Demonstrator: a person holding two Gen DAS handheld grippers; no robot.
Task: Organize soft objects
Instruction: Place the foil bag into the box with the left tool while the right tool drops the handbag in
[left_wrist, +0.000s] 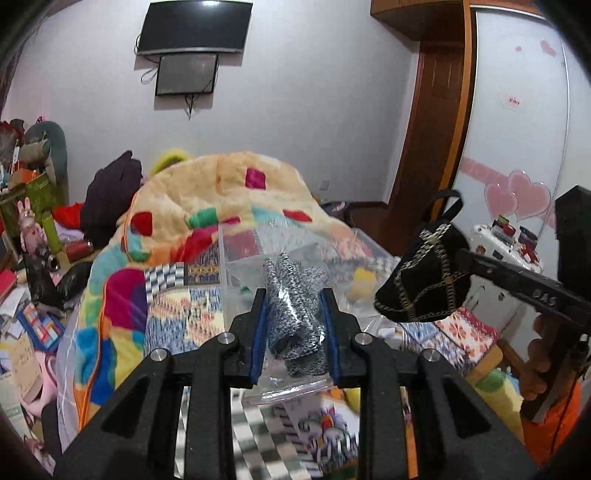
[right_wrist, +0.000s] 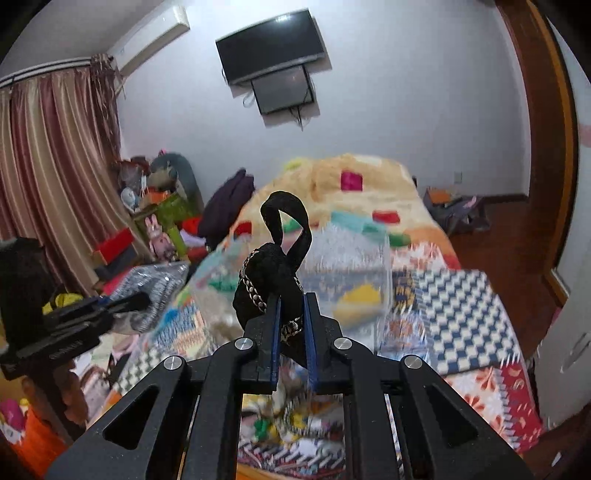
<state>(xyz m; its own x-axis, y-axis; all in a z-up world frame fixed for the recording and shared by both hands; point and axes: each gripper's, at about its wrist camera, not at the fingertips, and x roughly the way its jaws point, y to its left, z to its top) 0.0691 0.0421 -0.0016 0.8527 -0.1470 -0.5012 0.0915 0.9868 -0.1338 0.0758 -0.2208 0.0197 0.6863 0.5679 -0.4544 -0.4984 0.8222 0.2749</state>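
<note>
My left gripper (left_wrist: 295, 302) is shut on a clear plastic bag holding a black-and-white knit cloth (left_wrist: 295, 314), held up above the bed. My right gripper (right_wrist: 292, 306) is shut on a black fabric pouch with a silver chain and a loop strap (right_wrist: 269, 273). In the left wrist view the pouch (left_wrist: 424, 284) hangs at the right, in the right gripper (left_wrist: 465, 258). In the right wrist view the left gripper (right_wrist: 140, 301) shows at the left with the bagged cloth (right_wrist: 151, 291). A clear plastic box (right_wrist: 347, 280) stands on the bed beyond the pouch.
A bed with a patchwork cover (right_wrist: 461, 306) and a heaped colourful blanket (left_wrist: 221, 199) fills the middle. Cluttered toys and boxes (left_wrist: 33, 206) line the left. A wooden door frame (left_wrist: 432, 140) and a white cabinet with items (left_wrist: 506, 240) are at the right.
</note>
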